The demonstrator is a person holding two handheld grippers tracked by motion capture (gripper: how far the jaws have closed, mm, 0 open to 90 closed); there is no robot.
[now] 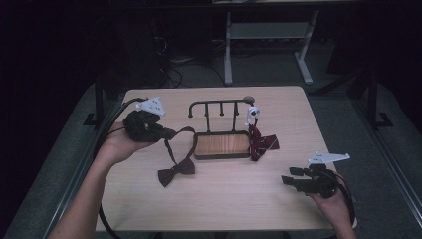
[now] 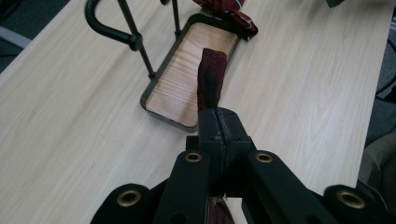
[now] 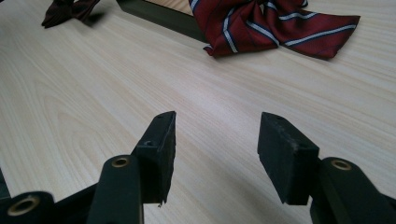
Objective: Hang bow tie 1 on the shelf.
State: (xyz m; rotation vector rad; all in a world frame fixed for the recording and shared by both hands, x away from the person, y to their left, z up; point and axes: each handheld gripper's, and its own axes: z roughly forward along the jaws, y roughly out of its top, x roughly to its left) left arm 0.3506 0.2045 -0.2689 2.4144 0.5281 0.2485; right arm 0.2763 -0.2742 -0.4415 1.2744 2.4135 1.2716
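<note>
A dark maroon bow tie point(image 1: 176, 172) lies on the table left of the stand, and its strap point(image 2: 212, 79) rises to my left gripper point(image 1: 170, 133). That gripper is shut on the strap and held a little above the table; in the left gripper view point(image 2: 218, 114) the strap sticks out past the closed jaws. A red striped bow tie point(image 1: 262, 143) lies against the right end of the wooden tray point(image 1: 221, 145). My right gripper point(image 1: 289, 176) rests near the table's front right, open, with nothing between its jaws point(image 3: 217, 135). The striped tie point(image 3: 275, 25) lies ahead of it.
The tray carries a black rail with hooks point(image 1: 219, 104) along its far side. A small white object point(image 1: 253, 113) sits on the rail's right end above the striped tie. Bare table lies between the two grippers. A desk frame point(image 1: 268, 45) stands behind the table.
</note>
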